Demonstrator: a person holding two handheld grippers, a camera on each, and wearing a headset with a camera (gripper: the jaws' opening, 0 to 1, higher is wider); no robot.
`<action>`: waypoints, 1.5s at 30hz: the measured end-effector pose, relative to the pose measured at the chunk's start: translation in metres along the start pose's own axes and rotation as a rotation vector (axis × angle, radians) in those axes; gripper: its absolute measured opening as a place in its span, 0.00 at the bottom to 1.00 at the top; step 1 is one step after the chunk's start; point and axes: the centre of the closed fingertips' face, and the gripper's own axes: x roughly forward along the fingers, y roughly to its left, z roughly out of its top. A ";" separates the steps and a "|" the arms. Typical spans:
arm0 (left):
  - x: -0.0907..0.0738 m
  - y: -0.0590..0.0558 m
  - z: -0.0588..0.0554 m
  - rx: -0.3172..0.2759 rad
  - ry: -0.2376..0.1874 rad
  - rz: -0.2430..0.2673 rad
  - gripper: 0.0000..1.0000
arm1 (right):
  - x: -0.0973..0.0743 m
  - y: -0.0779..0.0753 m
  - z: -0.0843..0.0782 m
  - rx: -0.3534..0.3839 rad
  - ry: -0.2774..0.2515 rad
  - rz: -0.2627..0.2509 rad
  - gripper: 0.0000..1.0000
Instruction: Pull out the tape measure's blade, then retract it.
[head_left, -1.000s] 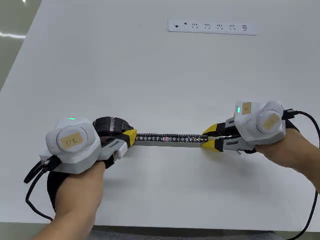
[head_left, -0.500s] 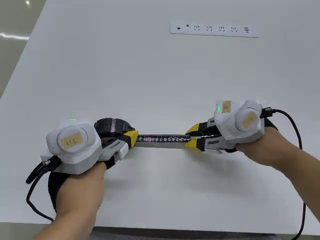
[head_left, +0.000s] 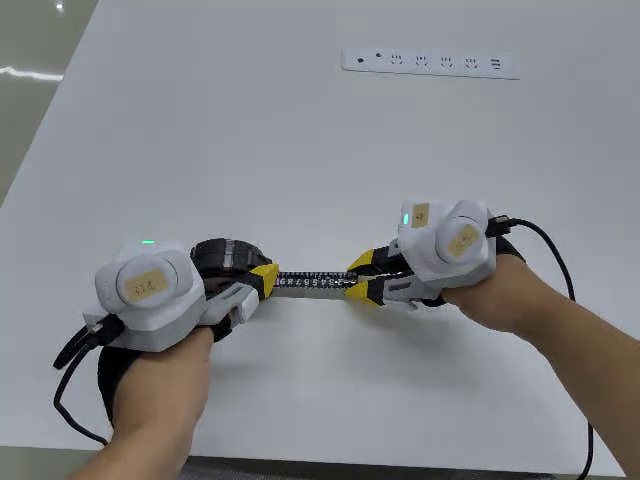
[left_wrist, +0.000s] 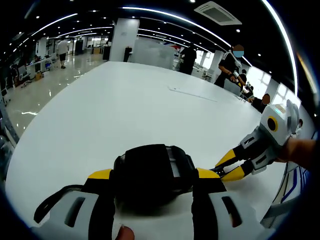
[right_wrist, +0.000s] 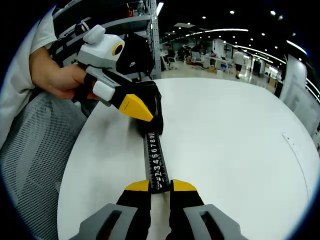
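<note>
Now the right tongs (head_left: 356, 278), pinching the blade (head_left: 312, 281), sit nearer the tape measure (head_left: 224, 254), which the left tongs (head_left: 250, 285) clamp on the surface (head_left: 300, 150). Less blade shows than 1 second ago, so retraction looks underway.

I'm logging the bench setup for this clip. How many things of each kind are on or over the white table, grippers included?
Tape measure: 1
Power strip: 1
Handheld grippers: 2, the left gripper and the right gripper
Total: 4
</note>
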 end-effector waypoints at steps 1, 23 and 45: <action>0.000 0.000 0.000 0.000 0.000 -0.001 0.58 | 0.002 0.000 0.001 -0.007 0.005 0.001 0.10; -0.002 -0.001 0.001 -0.009 -0.002 -0.005 0.57 | 0.027 0.003 0.023 -0.005 -0.023 0.028 0.10; 0.000 0.001 0.001 -0.012 -0.004 -0.008 0.58 | 0.054 0.010 0.049 -0.001 -0.065 0.042 0.10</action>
